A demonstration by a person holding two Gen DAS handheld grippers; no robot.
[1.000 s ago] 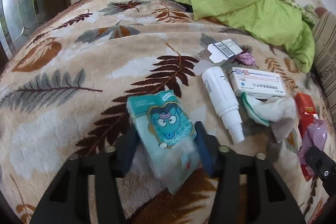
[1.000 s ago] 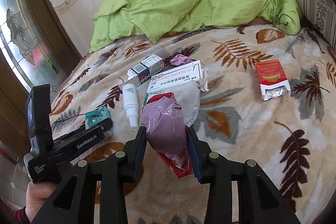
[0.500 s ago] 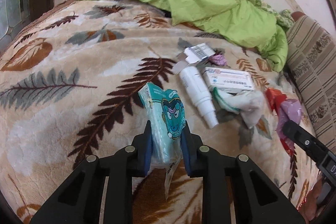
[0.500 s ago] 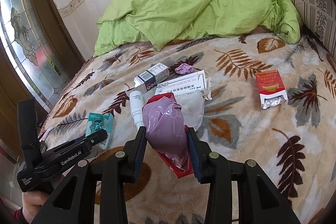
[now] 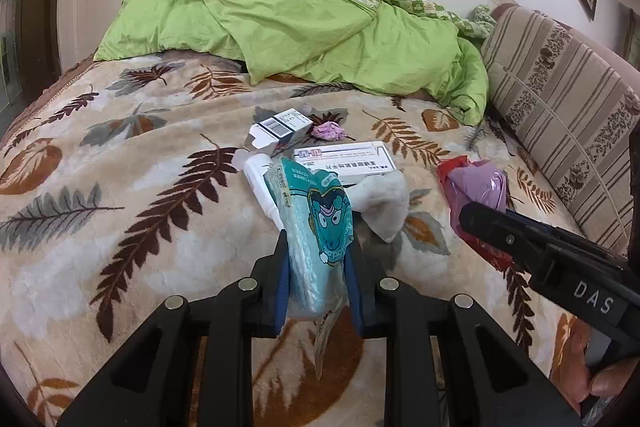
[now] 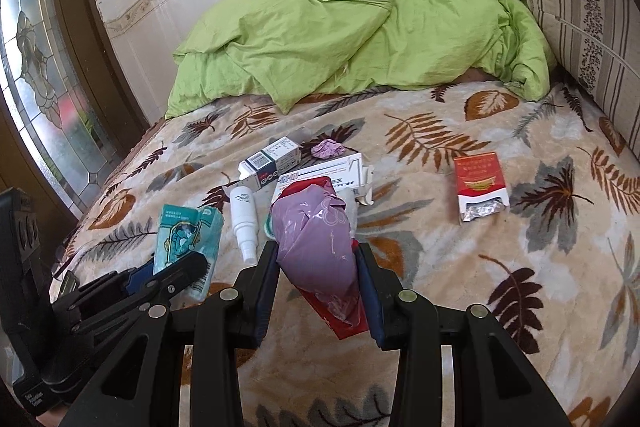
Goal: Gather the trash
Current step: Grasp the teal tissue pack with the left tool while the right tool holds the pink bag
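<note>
My left claw [image 5: 318,269] pinches the teal tissue pack [image 5: 316,227]; my right claw [image 6: 318,285] pinches a purple bag [image 6: 316,239] with red packaging, both above the bed [image 6: 460,267].

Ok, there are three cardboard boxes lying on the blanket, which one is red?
The red cigarette pack, lying alone at right with its foil end torn open. The white medicine box and the barcode carton sit together in the clutter.
</note>
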